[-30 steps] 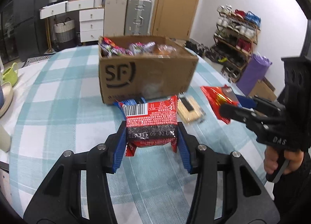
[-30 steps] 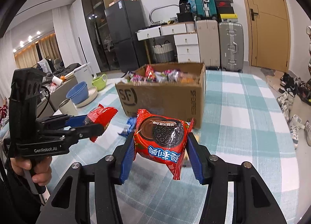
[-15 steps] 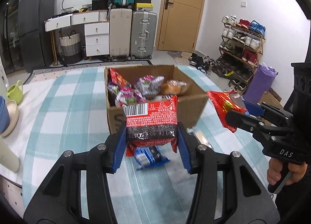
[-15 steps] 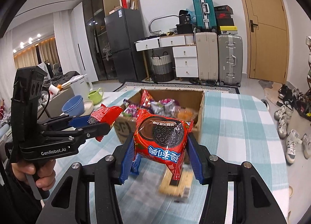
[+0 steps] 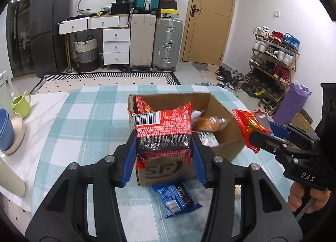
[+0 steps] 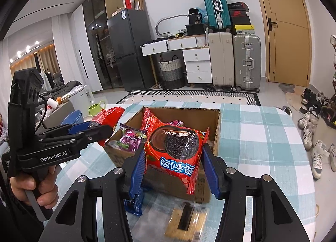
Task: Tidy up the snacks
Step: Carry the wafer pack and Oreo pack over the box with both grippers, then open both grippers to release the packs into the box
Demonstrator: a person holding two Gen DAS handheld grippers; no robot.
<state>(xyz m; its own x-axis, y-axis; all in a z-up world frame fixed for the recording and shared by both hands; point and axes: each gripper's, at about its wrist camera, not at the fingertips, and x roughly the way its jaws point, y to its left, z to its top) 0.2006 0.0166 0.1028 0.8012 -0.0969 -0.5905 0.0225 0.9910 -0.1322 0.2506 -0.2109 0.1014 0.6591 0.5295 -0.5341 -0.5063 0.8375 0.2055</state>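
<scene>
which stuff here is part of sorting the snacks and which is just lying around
Part of the job:
- red barcode packet in the left tool
- red cookie packet in the right tool
- cardboard box
- blue packet and cracker pack on the table

Just lying about:
- green mug
- stacked bowls
- suitcases
- shoe rack

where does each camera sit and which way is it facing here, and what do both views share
Left wrist: sits on the left gripper, looking forward and down along its fingers at the red barcode packet clamped over the cardboard box; the right gripper and the hand holding it show at the right edge.
Right wrist: sits on the right gripper, facing the same box past its cookie packet; the left gripper and its hand show at left.
Shared: box, checked tablecloth, suitcases, door.
</scene>
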